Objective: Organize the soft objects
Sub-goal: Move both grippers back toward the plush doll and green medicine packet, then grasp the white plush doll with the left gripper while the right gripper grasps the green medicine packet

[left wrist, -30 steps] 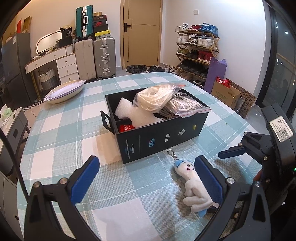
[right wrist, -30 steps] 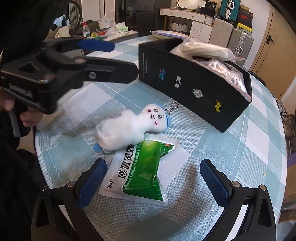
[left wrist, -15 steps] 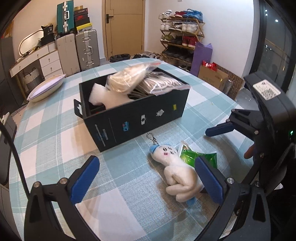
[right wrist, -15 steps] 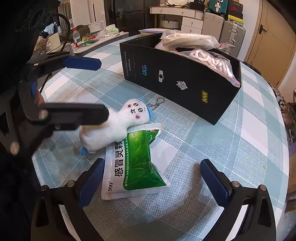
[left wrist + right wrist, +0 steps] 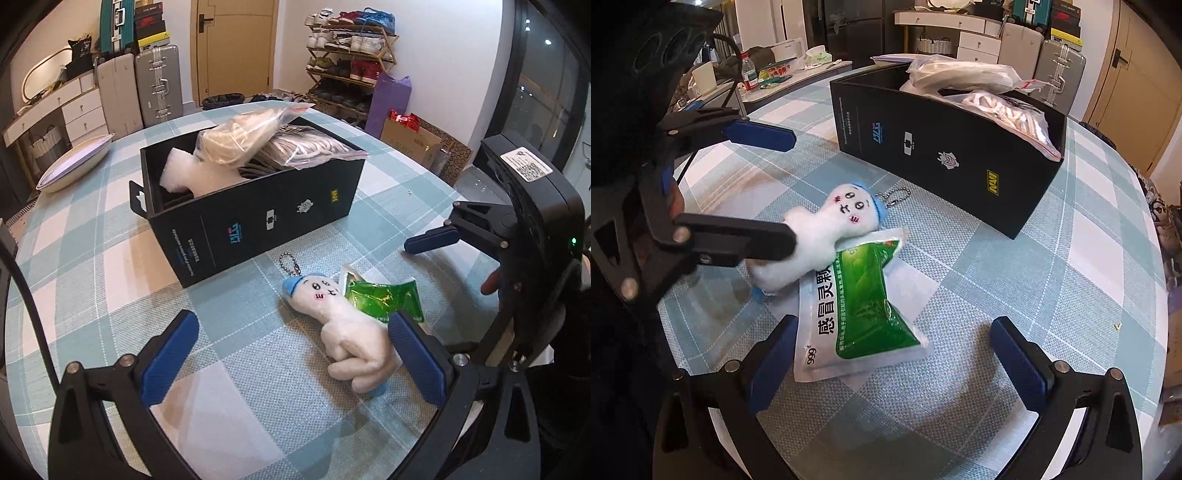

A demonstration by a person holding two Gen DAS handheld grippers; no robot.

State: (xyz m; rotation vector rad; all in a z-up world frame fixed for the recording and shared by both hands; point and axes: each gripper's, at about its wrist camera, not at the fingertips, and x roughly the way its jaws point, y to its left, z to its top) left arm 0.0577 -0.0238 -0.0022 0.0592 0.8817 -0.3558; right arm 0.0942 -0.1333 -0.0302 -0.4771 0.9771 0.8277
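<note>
While both grippers' fingers gape empty, the white plush toy (image 5: 341, 325) overlaps a green sachet (image 5: 864, 299).

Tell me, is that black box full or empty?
Nearly full. The box has no lid on, and clear bags of pale and striped soft items, plus white foam, rise above its rim.

Checked table (image 5: 92, 266), black box (image 5: 258, 221), plush toy (image 5: 340, 325), green sachet (image 5: 860, 302), white dish (image 5: 74, 166)
</note>
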